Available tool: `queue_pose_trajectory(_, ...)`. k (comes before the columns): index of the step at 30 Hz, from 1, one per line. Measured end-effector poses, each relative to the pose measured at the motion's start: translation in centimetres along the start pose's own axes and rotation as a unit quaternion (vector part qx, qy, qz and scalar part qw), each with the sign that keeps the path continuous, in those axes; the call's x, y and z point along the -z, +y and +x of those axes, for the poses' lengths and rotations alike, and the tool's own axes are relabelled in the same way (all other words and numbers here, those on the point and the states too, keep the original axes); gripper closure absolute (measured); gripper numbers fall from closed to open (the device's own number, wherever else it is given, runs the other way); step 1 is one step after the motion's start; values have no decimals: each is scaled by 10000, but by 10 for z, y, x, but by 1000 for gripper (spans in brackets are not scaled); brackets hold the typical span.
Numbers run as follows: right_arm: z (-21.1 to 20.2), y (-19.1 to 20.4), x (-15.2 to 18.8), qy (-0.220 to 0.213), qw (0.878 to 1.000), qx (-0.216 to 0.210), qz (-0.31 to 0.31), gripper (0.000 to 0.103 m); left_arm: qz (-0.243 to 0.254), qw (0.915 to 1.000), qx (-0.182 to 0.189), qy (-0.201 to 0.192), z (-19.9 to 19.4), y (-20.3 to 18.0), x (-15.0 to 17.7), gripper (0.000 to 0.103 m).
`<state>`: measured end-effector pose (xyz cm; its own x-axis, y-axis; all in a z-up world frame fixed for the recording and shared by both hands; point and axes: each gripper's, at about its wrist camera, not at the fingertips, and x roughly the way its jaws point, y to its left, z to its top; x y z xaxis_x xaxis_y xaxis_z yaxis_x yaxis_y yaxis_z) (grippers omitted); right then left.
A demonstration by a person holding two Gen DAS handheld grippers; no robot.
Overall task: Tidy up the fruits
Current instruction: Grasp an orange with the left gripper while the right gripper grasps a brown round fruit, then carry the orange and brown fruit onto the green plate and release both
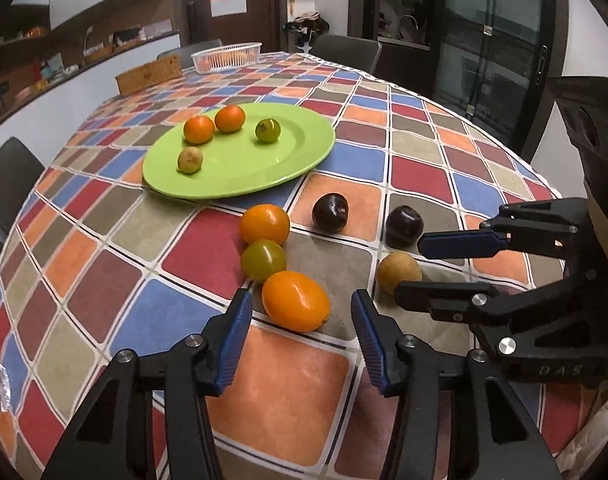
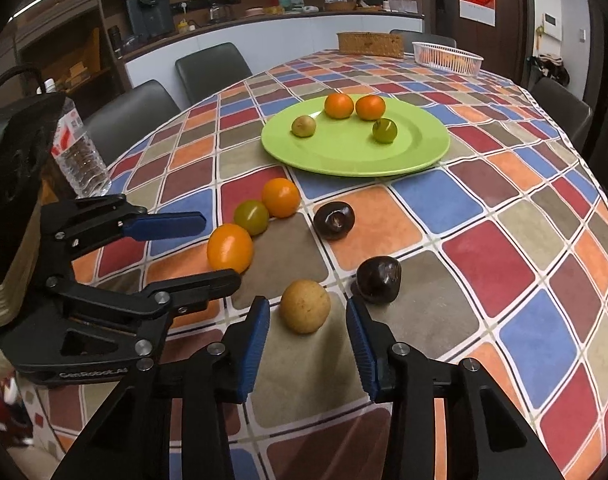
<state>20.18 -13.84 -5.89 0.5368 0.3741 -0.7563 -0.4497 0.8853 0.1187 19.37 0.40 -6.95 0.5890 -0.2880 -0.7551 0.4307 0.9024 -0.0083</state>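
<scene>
Since both hand-held grippers gape wide, left hand-held gripper [image 1: 300,304] frames the orange fruit [image 1: 295,301], right hand-held gripper [image 2: 308,312] the tan fruit [image 2: 305,306], probably headed for the green plate [image 1: 304,160].

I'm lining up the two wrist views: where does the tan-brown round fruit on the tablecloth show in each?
Left wrist: tan-brown fruit lower right, between the right gripper's open fingers.
Right wrist: lower centre, just ahead of the right gripper.
Shared landmark: the green plate beyond it.
</scene>
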Motion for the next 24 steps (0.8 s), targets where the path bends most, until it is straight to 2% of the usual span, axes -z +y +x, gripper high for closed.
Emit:
queue_pose_trajectory(3,3,0,0,15,10000,-53,22,66,-72,10000,4,57,5,0,-1,58)
queue_pose_trajectory(7,7,-3,0,46,9999,-117,99,67,-211,9997,-8,115,10,2,-2,62)
queue_pose_trajectory(10,10,-5,0,83,9996,-189,171,72,-270,9996,-22,107,11,3,-2,67)
queue_pose_trajectory(16,9,-5,-2,68,9993,-244,261,74,-410,9991,21,101,9,4,-2,68)
queue_pose_trajectory(24,-4,-3,-6,-84,9995,-222,227,74,-458,9989,-72,-106,-9,2,-5,68)
